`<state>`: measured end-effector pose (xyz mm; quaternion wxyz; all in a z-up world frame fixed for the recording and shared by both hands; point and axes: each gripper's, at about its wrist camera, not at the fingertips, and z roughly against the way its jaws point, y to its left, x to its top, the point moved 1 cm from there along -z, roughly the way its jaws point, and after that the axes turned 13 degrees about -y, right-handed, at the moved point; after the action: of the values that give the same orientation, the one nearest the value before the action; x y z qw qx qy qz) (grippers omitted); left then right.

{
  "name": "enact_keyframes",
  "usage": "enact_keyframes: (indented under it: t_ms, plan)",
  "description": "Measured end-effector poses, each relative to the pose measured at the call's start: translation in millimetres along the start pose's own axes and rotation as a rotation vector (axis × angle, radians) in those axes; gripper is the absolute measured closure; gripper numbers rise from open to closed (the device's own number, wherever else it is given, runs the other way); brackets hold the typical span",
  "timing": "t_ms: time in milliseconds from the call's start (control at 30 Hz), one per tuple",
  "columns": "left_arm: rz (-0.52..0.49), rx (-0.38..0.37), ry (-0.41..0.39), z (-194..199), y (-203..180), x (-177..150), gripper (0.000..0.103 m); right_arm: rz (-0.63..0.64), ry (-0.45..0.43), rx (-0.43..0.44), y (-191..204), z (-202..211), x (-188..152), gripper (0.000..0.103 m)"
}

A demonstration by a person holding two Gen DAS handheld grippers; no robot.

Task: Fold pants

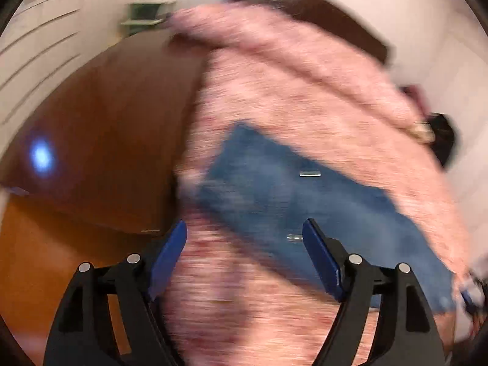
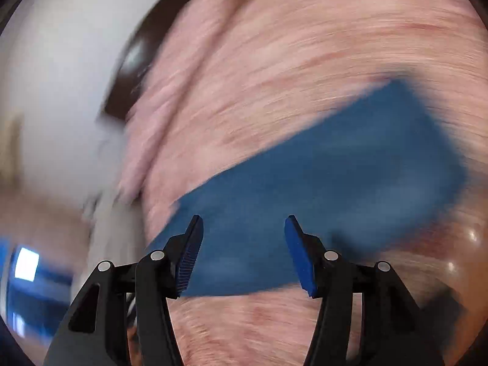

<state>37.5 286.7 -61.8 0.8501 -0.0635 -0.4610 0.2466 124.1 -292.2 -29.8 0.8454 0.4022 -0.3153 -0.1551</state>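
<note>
Both left tongs (image 1: 244, 235) and right tongs (image 2: 242, 228) spread, gripping nothing, above folded blue pants (image 2: 320, 183) on pink cover (image 2: 274, 61); risk: unrestrained fold springing apart.

Left gripper (image 1: 245, 259): black arms; blue pads; seemingly silver pins.

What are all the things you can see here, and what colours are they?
pants: one, blue, folded flat on the pink cloth, ahead of both claws
cloth: one, pink and fuzzy, spread under the pants
table: one, brown wood, left of the cloth in the left view
left claw: one, black with blue pads, open, holding nothing
right claw: one, black with blue pads, open, holding nothing
</note>
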Motion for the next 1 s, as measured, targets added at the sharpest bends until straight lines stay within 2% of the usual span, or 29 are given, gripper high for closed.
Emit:
enact_keyframes:
  t_ms: [67,100,133,233,300,400,433,467,500,533,567,600,667,733,800,833,867,933,1000]
  plan:
    - [-0.095,-0.136,0.017,-3.9,-42.2,-7.1,0.024,0.062,0.136,0.149,47.2,-70.4,-7.9,0.047]
    - [-0.126,-0.192,0.029,-7.4,-58.2,-11.4,0.024,0.097,0.195,0.192,68.2,-104.3,-13.4,0.047]
    - [-0.163,-0.269,0.054,-14.9,-80.6,-18.9,0.024,0.129,0.258,0.227,88.5,-139.8,-20.5,0.047]
    - [-0.201,-0.361,0.128,-39.3,-116.0,-36.5,0.024,0.167,0.387,0.260,124.7,-213.2,-42.3,0.047]
    - [-0.187,-0.368,0.170,-58.3,-122.8,-47.1,0.024,0.195,0.459,0.288,144.9,-256.4,-55.4,0.047]
    - [-0.139,-0.328,0.236,-84.1,-113.6,-60.4,0.025,0.236,0.547,0.302,161.4,-302.5,-74.9,0.047]
    - [-0.121,-0.330,0.242,-88.9,-110.7,-65.5,0.025,0.261,0.554,0.269,161.5,-311.8,-80.5,0.047]
    - [-0.117,-0.336,0.236,-89.3,-109.8,-68.0,0.025,0.281,0.558,0.198,152.8,-329.3,-79.2,0.047]
    - [-0.132,-0.343,0.228,-89.2,-108.9,-70.6,0.025,0.283,0.549,0.114,136.8,-345.3,-73.9,0.055]
    - [-0.145,-0.343,0.230,-90.1,-107.8,-71.4,0.025,0.238,0.541,0.102,125.1,-352.4,-70.6,0.066]
    - [-0.147,-0.344,0.232,-91.3,-106.3,-72.7,0.025,0.136,0.529,0.093,105.8,-359.2,-60.0,0.088]
    - [-0.140,-0.350,0.231,-91.1,-105.3,-74.7,0.025,0.118,0.538,0.082,98.1,-361.8,-57.2,0.101]
    - [-0.121,-0.364,0.233,-91.3,-101.0,-74.2,0.025,0.128,0.548,0.112,95.3,-361.0,-54.8,0.101]
    - [-0.129,-0.362,0.233,-89.7,-102.1,-77.4,0.025,0.146,0.540,0.093,96.8,-358.5,-54.1,0.101]
    - [-0.139,-0.354,0.222,-87.0,-104.0,-76.8,0.025,0.143,0.523,0.062,108.6,-350.9,-58.0,0.093]
    - [-0.133,-0.352,0.214,-85.0,-105.9,-76.0,0.025,0.162,0.518,0.082,116.9,-346.2,-60.7,0.093]
    - [-0.121,-0.352,0.203,-82.6,-105.4,-73.8,0.025,0.180,0.527,0.150,132.8,-345.5,-70.1,0.093]
    - [-0.105,-0.364,0.137,-71.6,-102.8,-63.2,0.025,0.185,0.567,0.227,153.9,-342.2,-83.0,0.093]
    - [-0.146,-0.336,0.069,-66.1,-104.8,-50.5,0.023,0.193,0.615,0.269,170.5,-350.1,-99.2,0.093]
